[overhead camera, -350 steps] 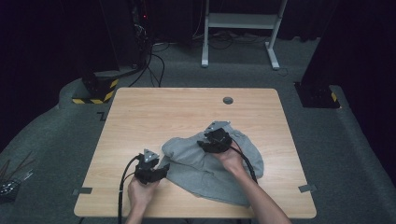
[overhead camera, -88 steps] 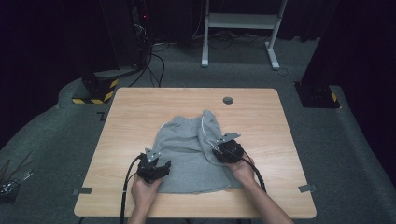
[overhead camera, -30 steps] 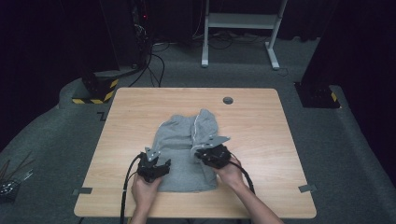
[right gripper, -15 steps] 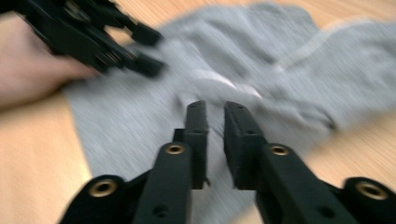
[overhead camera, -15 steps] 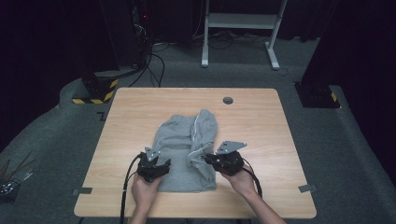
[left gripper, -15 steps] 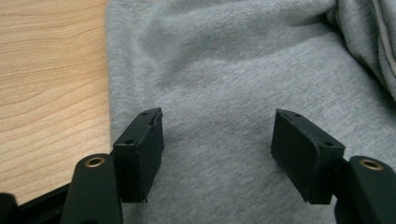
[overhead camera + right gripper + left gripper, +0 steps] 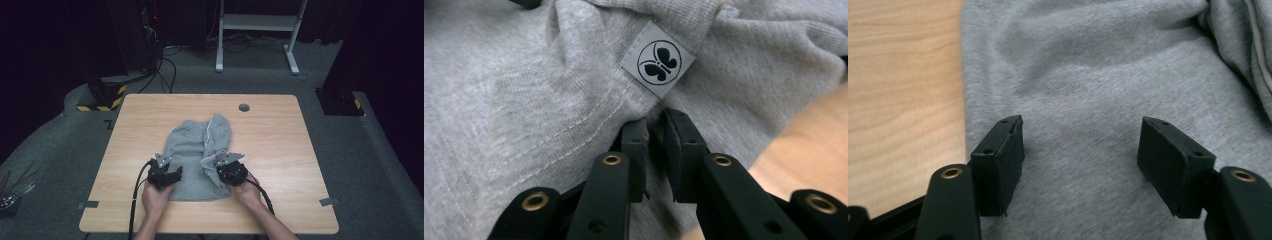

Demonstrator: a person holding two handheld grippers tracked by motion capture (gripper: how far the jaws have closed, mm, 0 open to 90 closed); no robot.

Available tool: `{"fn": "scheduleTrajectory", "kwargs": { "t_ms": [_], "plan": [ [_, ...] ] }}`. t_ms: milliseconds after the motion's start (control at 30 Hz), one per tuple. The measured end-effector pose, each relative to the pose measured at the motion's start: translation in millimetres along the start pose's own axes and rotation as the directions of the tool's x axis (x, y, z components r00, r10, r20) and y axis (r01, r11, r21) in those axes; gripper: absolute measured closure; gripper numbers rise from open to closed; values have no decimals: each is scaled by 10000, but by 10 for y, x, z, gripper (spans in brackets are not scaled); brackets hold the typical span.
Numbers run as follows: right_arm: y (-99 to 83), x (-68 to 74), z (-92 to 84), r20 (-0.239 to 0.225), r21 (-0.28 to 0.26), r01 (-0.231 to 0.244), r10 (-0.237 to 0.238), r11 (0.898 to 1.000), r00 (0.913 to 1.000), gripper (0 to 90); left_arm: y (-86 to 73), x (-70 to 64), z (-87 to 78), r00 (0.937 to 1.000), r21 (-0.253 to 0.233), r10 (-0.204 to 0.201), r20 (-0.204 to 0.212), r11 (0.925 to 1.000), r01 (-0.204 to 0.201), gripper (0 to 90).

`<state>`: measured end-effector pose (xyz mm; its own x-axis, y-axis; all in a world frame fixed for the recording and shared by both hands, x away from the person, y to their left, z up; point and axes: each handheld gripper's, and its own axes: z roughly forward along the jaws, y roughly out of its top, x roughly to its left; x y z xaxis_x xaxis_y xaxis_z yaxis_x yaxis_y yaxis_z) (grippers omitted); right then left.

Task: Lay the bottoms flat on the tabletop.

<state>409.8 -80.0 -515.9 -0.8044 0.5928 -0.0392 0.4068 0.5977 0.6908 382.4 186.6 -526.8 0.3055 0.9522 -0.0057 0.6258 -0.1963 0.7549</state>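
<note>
Your right tool point(image 7: 654, 125) pinches the grey shorts point(image 7: 197, 150) below a butterfly label point(image 7: 657, 60); your left tool point(image 7: 1080, 145) gapes, empty.

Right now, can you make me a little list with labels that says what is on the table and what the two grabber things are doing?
surface: light wooden table
garment: soft grey fabric garment, partly folded, near the person's edge
label: square grey tag with a black butterfly logo
left gripper: open, jaws apart over the cloth
right gripper: shut on the garment just below the tag
hole: small round grey hole near the far edge
</note>
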Motion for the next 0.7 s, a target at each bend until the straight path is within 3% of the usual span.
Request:
{"fn": "scheduleTrajectory", "kwargs": {
  "t_ms": [133,200,333,400,467,700],
  "plan": [
    [41,-96,25,156,101,-192,190,9998,9997,751,42,35,13,9997,78,-178,185,9998,177,357],
    [34,-135,-16,-127,90,-668,669,9977,9977,677,42,42,-65,9990,224,-307,329,9993,299,363],
    [17,-192,-277,-525,-698,-1477,1442,9866,9882,636,-41,-38,-246,9985,157,224,498,9996,-232,383],
    [15,-191,-378,-612,-882,-1551,1501,9839,9868,624,-95,-69,-327,9979,22,292,572,9996,-293,381],
    [21,-176,-407,-584,-907,-1339,1290,9868,9899,616,-148,-81,-382,9982,-60,340,497,9994,-337,378],
    [78,-103,-243,-901,-763,-1655,1585,9833,9832,560,-307,7,-417,9996,43,235,138,9997,-236,360]
  ]
}}
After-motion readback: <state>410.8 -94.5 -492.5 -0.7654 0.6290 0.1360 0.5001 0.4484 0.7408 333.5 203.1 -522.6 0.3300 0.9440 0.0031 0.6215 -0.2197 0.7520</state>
